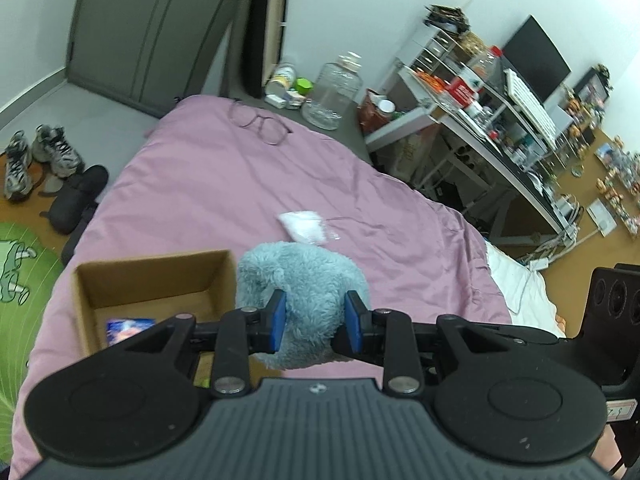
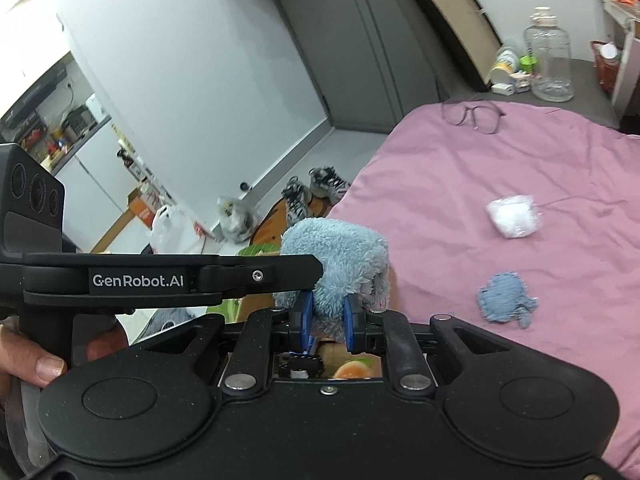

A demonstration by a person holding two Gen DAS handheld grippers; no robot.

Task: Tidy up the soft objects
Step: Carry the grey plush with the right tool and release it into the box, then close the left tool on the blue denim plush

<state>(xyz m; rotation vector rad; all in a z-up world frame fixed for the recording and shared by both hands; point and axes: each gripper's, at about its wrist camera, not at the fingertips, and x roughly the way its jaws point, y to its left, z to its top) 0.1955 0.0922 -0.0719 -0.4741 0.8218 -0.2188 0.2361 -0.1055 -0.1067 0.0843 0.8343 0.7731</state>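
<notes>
A fluffy light-blue plush cloth [image 1: 300, 268] hangs above the pink bed cover [image 1: 240, 184], held from two sides. My left gripper [image 1: 316, 308] is shut on it, blue pads pressed into the pile. My right gripper [image 2: 328, 304] is shut on the same plush cloth [image 2: 340, 248]. In the right wrist view the left gripper's body reaches in from the left. An open cardboard box [image 1: 152, 262] sits just left of the cloth, with a blue printed packet [image 1: 130, 328] inside. A white soft packet [image 1: 304, 226] [image 2: 512, 216] and a small blue fabric piece [image 2: 506, 298] lie on the cover.
Glasses [image 1: 260, 122] lie near the bed's far end, with a big clear jar [image 1: 332, 92] behind them. A cluttered desk [image 1: 480, 112] stands to the right. Shoes [image 1: 40, 156] and a green rug [image 1: 24, 280] are on the floor to the left. A hand [image 2: 36, 364] grips the left handle.
</notes>
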